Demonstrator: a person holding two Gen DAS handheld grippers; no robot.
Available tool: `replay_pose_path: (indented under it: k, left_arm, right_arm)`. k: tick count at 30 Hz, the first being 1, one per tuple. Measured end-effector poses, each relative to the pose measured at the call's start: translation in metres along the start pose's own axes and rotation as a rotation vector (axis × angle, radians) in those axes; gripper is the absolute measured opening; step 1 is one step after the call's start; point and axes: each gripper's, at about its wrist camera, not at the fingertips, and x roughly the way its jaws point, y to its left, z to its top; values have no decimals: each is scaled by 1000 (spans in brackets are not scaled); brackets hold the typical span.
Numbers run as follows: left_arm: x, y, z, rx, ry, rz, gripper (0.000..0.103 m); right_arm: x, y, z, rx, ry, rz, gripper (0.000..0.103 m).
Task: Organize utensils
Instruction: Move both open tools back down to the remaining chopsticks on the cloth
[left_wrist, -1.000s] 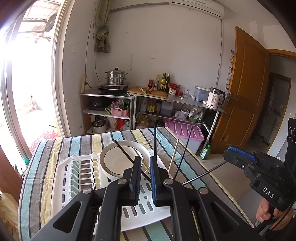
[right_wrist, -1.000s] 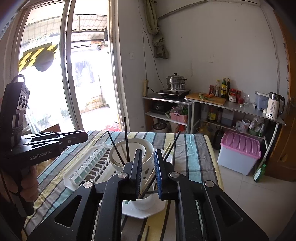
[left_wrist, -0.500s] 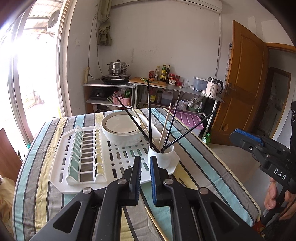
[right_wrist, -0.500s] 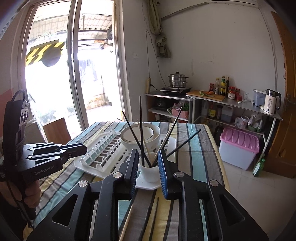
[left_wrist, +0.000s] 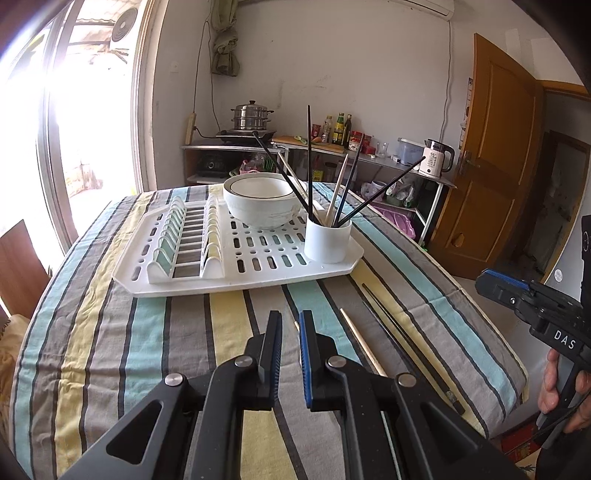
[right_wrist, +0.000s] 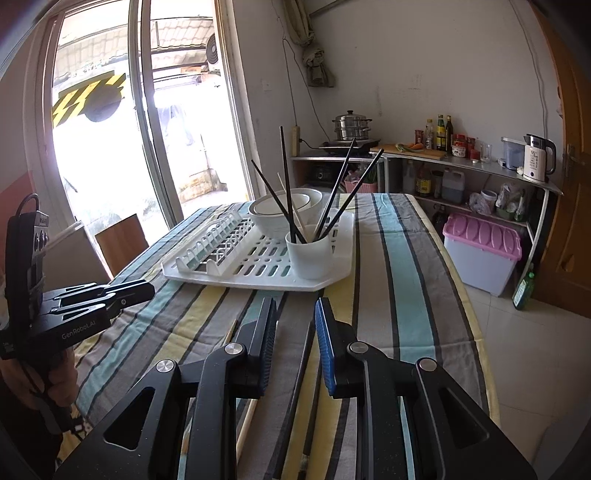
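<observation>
1. Six or so chopsticks (left_wrist: 308, 162) already stand in the white cup (left_wrist: 327, 239) at the near right corner of the white drying rack (left_wrist: 236, 273); most are black, a couple pale wood. I judge this part of the tidying done.
2. Several loose chopsticks (left_wrist: 406, 336) lie on the worktop (left_wrist: 110, 332) between the rack and the near edge: at least two black ones and two pale wooden ones. They are what is left to collect, so the task looks about half finished.
3. The left hand-held gripper (left_wrist: 290, 354) hovers low over the cloth with its jaws nearly together and nothing between them; a pale stick's tip lies just beside its right finger.
4. The right hand-held gripper (right_wrist: 295, 343) has a moderate gap and grips nothing; a black chopstick (right_wrist: 303, 369) lies on the cloth in line with that gap. I judge this to be the next pick.
5. Two stacked white bowls (left_wrist: 260, 205) sit on the rack behind the cup; the rack's plate slots are empty.
6. The worktop wears a striped cloth of grey, yellow and pale blue, smooth enough for thin sticks to lie flat.
7. The room is a small kitchen: a bright glass door (right_wrist: 107, 147) on the left, metal shelves (right_wrist: 461, 173) with a steamer pot, bottles and a kettle along the back wall, a pink-lidded box (right_wrist: 482, 251) on the tiled floor, and a wooden door (left_wrist: 491, 166) on the right.
</observation>
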Motion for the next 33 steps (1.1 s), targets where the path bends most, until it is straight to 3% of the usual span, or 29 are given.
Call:
replay_pose_path:
  k: [11, 16, 20, 33]
  left_arm:
    - [-2, 2, -39, -15, 69, -12, 8]
    - [6, -3, -43, -20, 100, -31, 9]
    - [16, -4, -43, -27, 122, -39, 17]
    - [71, -6, -24, -81, 228, -58, 17]
  right_arm:
    - [-1, -3, -45, 44, 87, 7, 23]
    - [1, -5, -46, 52, 91, 1, 23]
    - [8, -6, -45, 51, 102, 6, 23]
    - [49, -4, -31, 17, 168, -1, 23]
